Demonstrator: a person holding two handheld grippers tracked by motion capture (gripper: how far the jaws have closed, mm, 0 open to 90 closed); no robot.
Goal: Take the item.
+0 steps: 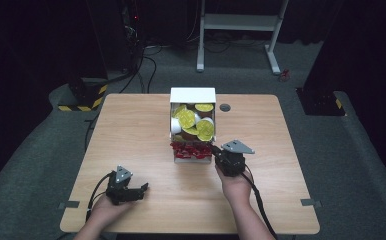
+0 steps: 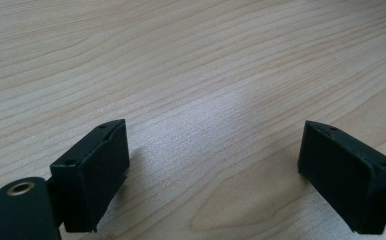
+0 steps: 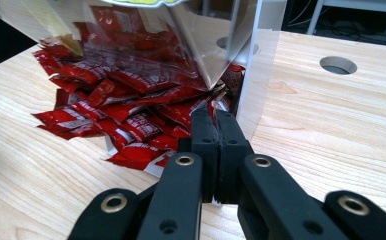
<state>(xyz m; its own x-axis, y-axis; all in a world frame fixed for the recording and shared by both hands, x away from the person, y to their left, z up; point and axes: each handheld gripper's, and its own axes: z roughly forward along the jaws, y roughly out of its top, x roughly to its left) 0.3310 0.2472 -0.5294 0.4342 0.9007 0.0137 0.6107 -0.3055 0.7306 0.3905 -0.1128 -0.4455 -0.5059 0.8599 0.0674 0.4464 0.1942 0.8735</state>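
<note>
High view: a wooden table (image 1: 146,130) carries a white box (image 1: 192,96) at its middle, divided into a far compartment of small cups with yellow-green lids (image 1: 187,119) and a near compartment heaped with red sachets (image 1: 188,149). The right gripper (image 1: 215,149), held in the person's right hand (image 1: 235,184), sits just beside the box's near right corner, its tips at the edge of the sachet pile. The left gripper (image 1: 143,189), in the left hand (image 1: 107,209), rests low over bare wood near the table's front left, well apart from the box.

In the right gripper view the right gripper (image 3: 215,117) has its two black jaws pressed together, tips against the red sachets (image 3: 131,120) at the foot of a clear plastic wall (image 3: 236,45); whether a sachet is pinched between them cannot be told. A round hole (image 3: 337,65) in the tabletop lies to the right.

In the left gripper view the left gripper (image 2: 213,137) has its jaws spread wide apart, with only the wood grain of the table (image 2: 181,60) between them
</note>
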